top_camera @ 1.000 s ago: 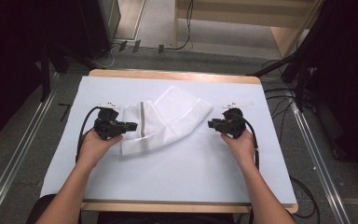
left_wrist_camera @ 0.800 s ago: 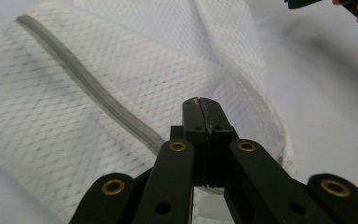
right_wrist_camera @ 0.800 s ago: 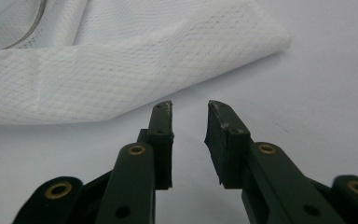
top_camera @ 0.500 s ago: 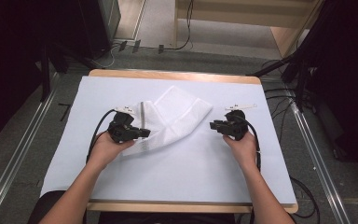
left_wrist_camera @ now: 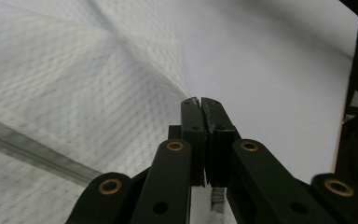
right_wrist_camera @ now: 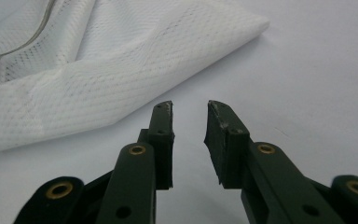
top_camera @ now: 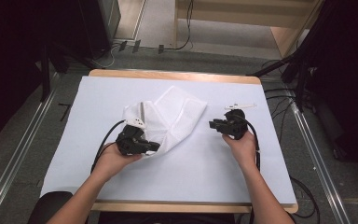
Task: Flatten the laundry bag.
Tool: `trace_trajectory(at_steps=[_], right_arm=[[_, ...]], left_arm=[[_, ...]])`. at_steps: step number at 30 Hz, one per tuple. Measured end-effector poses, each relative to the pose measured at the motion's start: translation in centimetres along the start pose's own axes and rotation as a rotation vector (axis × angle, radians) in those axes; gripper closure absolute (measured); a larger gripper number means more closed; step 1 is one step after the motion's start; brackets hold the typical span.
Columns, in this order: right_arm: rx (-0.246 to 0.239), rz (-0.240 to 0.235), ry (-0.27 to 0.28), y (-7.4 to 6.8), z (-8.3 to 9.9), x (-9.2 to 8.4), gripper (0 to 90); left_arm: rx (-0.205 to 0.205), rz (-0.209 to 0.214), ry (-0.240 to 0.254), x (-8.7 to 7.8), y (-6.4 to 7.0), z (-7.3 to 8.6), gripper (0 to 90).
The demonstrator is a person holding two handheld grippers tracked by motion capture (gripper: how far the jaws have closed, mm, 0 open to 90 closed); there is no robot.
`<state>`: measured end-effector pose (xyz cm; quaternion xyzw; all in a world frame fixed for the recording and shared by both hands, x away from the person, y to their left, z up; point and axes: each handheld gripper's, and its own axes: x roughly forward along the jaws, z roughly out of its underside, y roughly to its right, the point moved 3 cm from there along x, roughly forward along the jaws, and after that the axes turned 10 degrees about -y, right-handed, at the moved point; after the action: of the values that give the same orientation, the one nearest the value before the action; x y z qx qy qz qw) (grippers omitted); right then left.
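Observation:
A white mesh cloth [top_camera: 179, 112] with a grey stripe [top_camera: 141, 110] lies bunched at the middle of the pale blue table cover [top_camera: 214, 172]. My left gripper [top_camera: 154, 146] is at the cloth's near left edge, pointing right. Its jaws are pressed together [left_wrist_camera: 200, 101] with a sliver of the cloth's edge caught low between them, and the cloth [left_wrist_camera: 74, 93] drapes to their left. My right gripper [top_camera: 212, 124] rests just off the cloth's right corner, pointing left. Its jaws stand open [right_wrist_camera: 189, 110] with nothing between them, and the cloth [right_wrist_camera: 98, 60] lies ahead.
The wooden table edge [top_camera: 177, 74] runs along the far side. Metal rails [top_camera: 9, 172] flank the table on the floor. Cables [top_camera: 307, 210] trail at the right. A dark chair part [top_camera: 49, 210] sits at the near left.
My left gripper has moved right and slightly nearer, dragging the cloth's left edge over onto itself, so the cloth is more bunched. The right gripper has stayed in place.

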<state>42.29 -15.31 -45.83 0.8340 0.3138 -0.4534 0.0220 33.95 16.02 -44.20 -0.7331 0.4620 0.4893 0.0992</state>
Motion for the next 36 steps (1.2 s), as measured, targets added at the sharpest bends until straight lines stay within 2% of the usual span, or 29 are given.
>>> trace_trajectory(at_steps=[6, 9, 15, 20, 27, 33, 36], right_arm=[[-0.016, -0.005, 0.008, -0.4, -0.4, 0.1, 73.9], [-0.016, -0.008, 0.005, -0.7, -0.6, 0.3, 73.9], [-0.03, -0.025, 0.003, -1.6, -1.2, 1.0, 73.8], [-0.077, -0.024, -0.013, -2.6, -2.0, 1.9, 73.3], [-0.111, -0.029, -0.025, -3.7, -3.6, 3.2, 71.3], [-0.121, -0.029, -0.048, -3.8, -5.4, 4.7, 68.0], [-0.118, -0.027, -0.048, -3.7, -6.3, 5.5, 66.9]], left_arm=[[-0.007, 0.013, -0.04, 1.7, 1.1, 0.9, 88.4], [-0.014, 0.027, -0.038, 2.2, 1.4, 1.3, 88.0], [-0.059, 0.058, -0.034, 2.8, 1.4, 2.5, 86.7], [-0.074, 0.043, -0.04, 3.3, 1.1, 3.2, 85.1], [-0.079, 0.026, 0.024, 1.5, 0.8, 2.8, 81.1], [-0.094, -0.004, 0.046, 0.0, 0.0, 2.7, 79.4], [-0.113, -0.016, 0.06, -0.7, -0.9, 2.6, 79.2]])
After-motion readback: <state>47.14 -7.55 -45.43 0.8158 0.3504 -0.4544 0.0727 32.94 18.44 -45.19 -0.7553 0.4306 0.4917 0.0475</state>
